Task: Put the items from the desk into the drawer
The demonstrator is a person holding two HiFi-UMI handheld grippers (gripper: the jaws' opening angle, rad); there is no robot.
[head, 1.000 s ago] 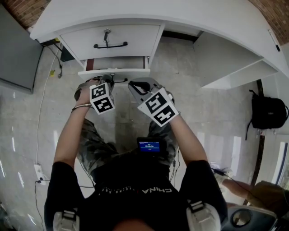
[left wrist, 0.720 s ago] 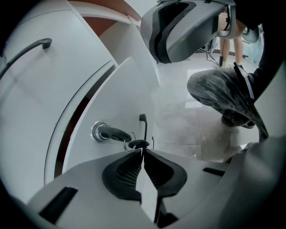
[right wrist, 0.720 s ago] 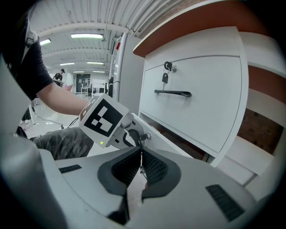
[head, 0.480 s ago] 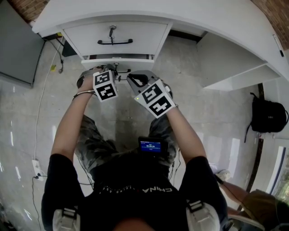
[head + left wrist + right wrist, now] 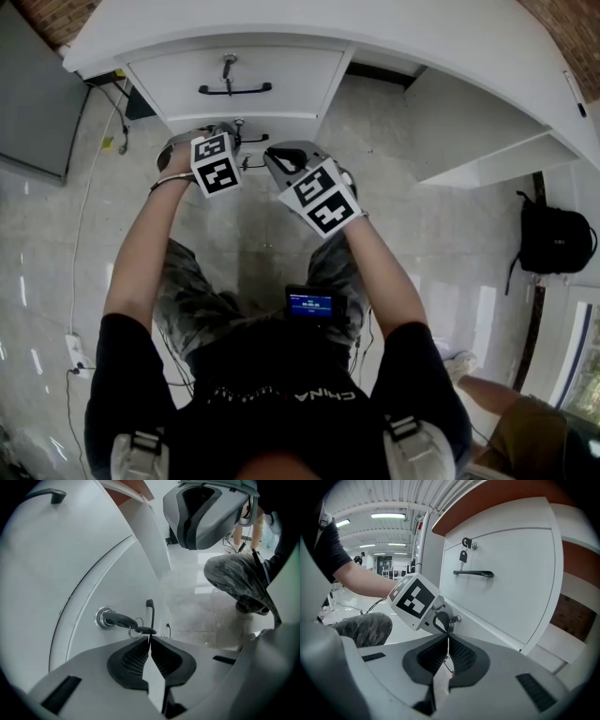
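Drawer (image 5: 286,126) is judged stiff, light-running; handle (image 5: 151,613) at 12 o'clock of left gripper (image 5: 149,639) is to be taken. Right gripper (image 5: 448,639) likewise clamped together, empty.

The right claw (image 5: 448,638) fills the lower centre of the frame, its ribbed black pads pressed together at the tips. Just above them sits the left claw's marker cube (image 5: 415,601), close against a small lock (image 5: 458,618) on the lower drawer front (image 5: 492,634). Higher up, the upper drawer front (image 5: 511,588) carries a black handle (image 5: 473,573), and a key (image 5: 463,555) hangs from a second lock above it. A bare arm (image 5: 361,581) reaches in from the upper left. A camouflage-clad knee (image 5: 361,626) shows at centre left. The desk (image 5: 497,503) crosses the top right.
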